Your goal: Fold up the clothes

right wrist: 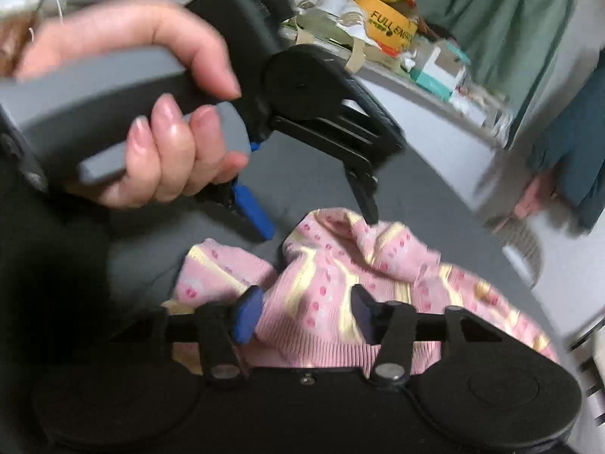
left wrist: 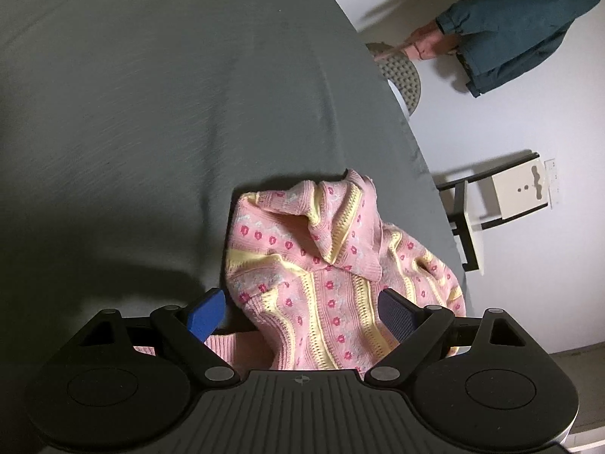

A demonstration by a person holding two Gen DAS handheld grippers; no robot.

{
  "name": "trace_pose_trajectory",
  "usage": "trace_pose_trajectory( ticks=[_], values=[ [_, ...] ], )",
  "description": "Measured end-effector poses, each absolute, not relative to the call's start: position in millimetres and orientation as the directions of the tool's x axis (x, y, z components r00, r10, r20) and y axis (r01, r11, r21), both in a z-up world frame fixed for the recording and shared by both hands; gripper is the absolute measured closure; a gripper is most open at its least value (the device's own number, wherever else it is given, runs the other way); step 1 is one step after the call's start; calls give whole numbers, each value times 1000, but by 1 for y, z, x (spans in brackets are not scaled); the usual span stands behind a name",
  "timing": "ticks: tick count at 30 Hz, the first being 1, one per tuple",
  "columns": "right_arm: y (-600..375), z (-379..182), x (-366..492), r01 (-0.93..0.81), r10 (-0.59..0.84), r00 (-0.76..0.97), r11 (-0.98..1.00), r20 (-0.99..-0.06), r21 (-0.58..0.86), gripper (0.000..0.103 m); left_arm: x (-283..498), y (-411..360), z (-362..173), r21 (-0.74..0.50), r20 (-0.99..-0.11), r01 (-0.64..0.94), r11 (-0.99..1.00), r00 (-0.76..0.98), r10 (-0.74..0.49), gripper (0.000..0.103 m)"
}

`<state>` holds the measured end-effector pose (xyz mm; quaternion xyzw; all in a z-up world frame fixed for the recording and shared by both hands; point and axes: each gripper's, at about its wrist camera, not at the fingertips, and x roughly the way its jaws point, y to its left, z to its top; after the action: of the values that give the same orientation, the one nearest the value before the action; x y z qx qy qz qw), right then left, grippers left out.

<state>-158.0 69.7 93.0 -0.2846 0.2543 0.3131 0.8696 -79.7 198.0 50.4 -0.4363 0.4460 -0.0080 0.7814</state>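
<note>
While crumpled by the bed's edge, sweater (left wrist: 321, 265) between both parted grippers; ungripped.

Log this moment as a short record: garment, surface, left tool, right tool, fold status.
garment: pink knit sweater, crumpled in a heap
surface: grey sheet; the sweater lies near its edge
left tool: open wide, fabric between the blue pads, not pinched
right tool: partly open, fabric between the pads, no clear pinch
fold status: not yet folded
</note>
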Motion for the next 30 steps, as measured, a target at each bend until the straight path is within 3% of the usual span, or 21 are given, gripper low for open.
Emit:
trace_pose_trajectory(
  ticks=[3, 6, 13, 20, 22, 24, 27, 29, 30],
  values=[
    [73, 89, -136, -672, 406, 640, 708, -652, -219, 59, -81, 198, 52, -670, -699, -369, 644, 606, -381, 14],
    [69, 78, -112, -657, 406, 567, 747, -717, -97, 99, -81, 201, 51, -663, -706, -371, 650, 598, -379, 14],
    [22, 93, -96, -550, 476, 572, 827, -668, 118, 100, -78, 200, 46, -702, -682, -335, 629, 572, -456, 14],
    [-14, 98, -76, -473, 521, 552, 839, -651, 271, 100, -66, 187, 41, -678, -698, -318, 663, 562, -444, 15],
    [-19, 96, -74, -458, 520, 551, 842, -653, 284, 100, -61, 184, 38, -658, -715, -324, 679, 552, -430, 33],
    [-20, 91, -69, -453, 517, 547, 844, -659, 286, 100, -58, 183, 33, -645, -729, -337, 686, 538, -422, 40],
    [-18, 88, -68, -461, 521, 535, 840, -665, 287, 100, -58, 187, 28, -691, -698, -346, 635, 547, -462, 42],
    [-16, 88, -70, -466, 518, 534, 840, -668, 279, 97, -58, 187, 27, -695, -694, -355, 625, 559, -455, 50],
    [-15, 89, -72, -469, 515, 538, 841, -667, 271, 95, -58, 187, 26, -687, -700, -361, 631, 561, -442, 59]
  ],
)
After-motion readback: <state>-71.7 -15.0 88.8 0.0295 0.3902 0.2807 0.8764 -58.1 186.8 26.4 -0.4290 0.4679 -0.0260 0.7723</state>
